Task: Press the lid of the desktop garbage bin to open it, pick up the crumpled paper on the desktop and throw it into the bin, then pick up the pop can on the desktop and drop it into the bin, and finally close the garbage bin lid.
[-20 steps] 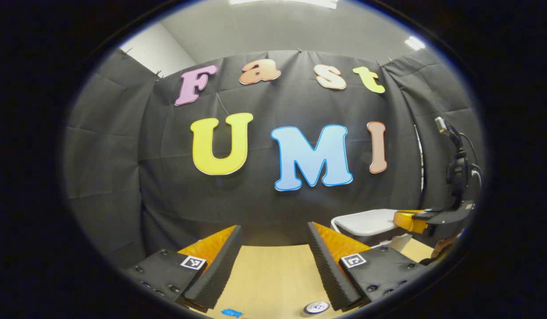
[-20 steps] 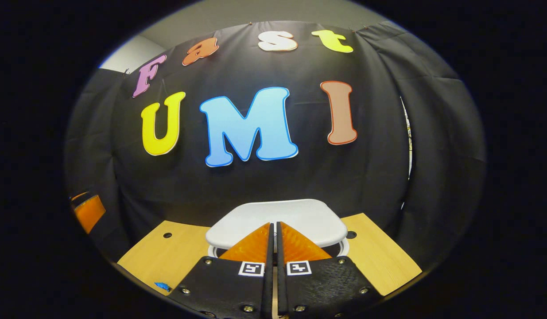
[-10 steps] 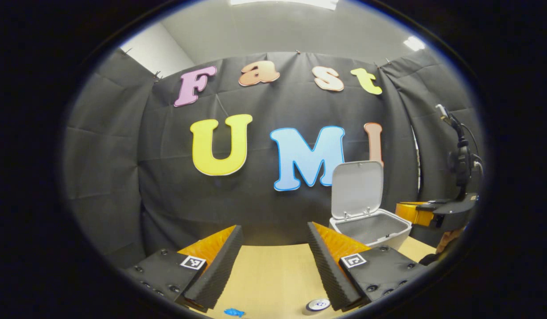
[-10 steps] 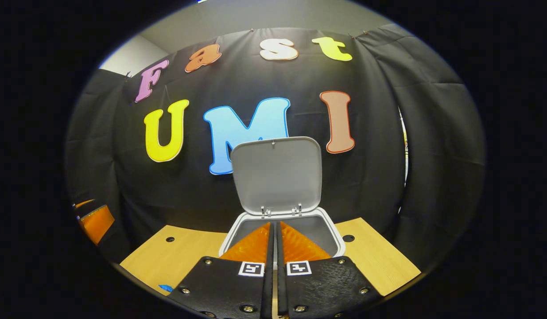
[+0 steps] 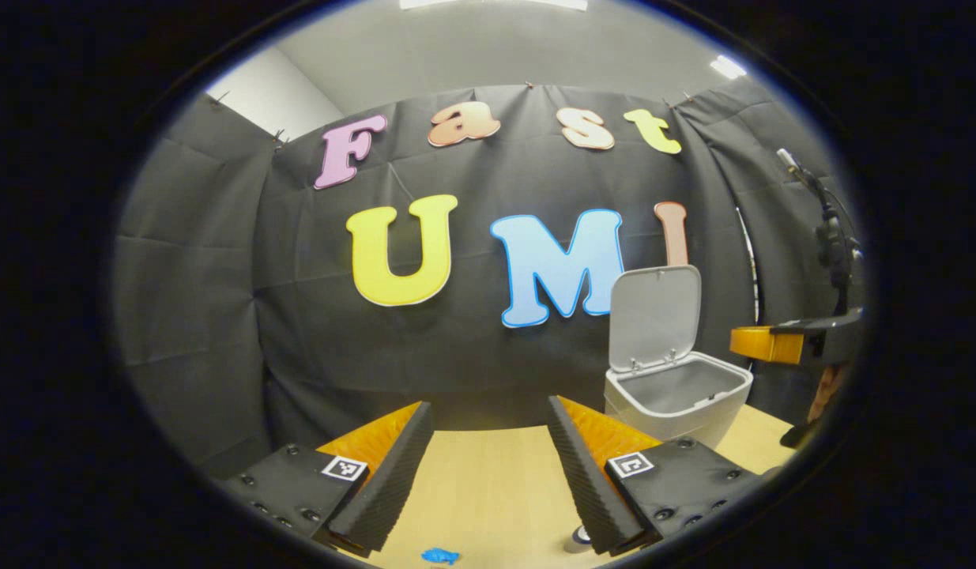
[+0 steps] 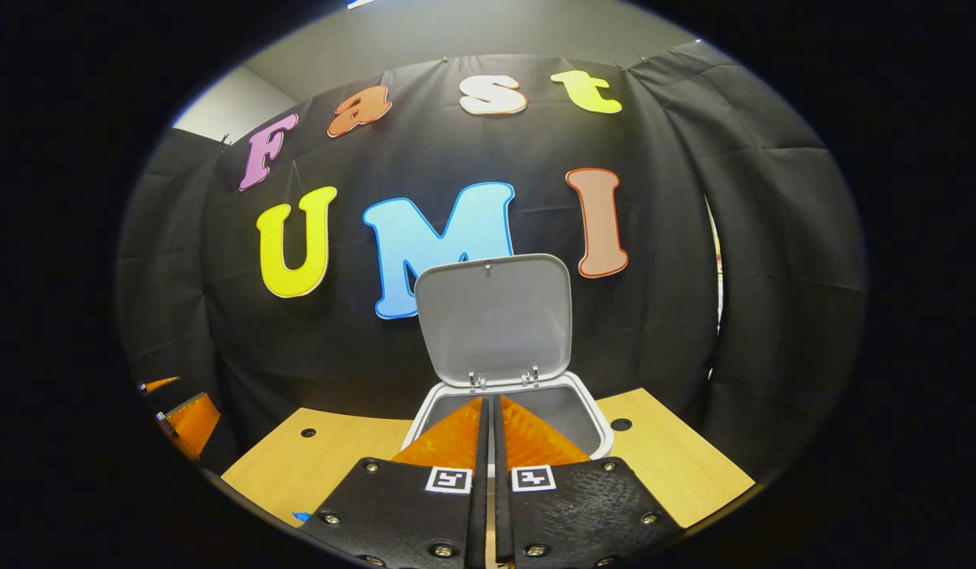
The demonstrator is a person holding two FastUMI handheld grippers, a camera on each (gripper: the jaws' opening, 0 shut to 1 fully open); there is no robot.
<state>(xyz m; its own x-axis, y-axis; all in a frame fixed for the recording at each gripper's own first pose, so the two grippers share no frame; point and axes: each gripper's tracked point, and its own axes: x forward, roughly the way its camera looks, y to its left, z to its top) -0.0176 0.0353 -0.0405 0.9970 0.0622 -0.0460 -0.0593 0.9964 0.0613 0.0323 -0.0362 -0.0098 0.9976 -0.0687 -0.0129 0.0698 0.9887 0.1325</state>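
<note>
Two risks, larger first: bin on the desk, lid upright; right gripper, fingers together and empty above the rim, could knock the lid closed. Left gripper, wide apart, empty, could graze the bin.

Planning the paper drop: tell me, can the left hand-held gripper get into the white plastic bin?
Probably yes: the white plastic bin has its lid upright, and the open left hand-held gripper has bare tabletop ahead.
</note>
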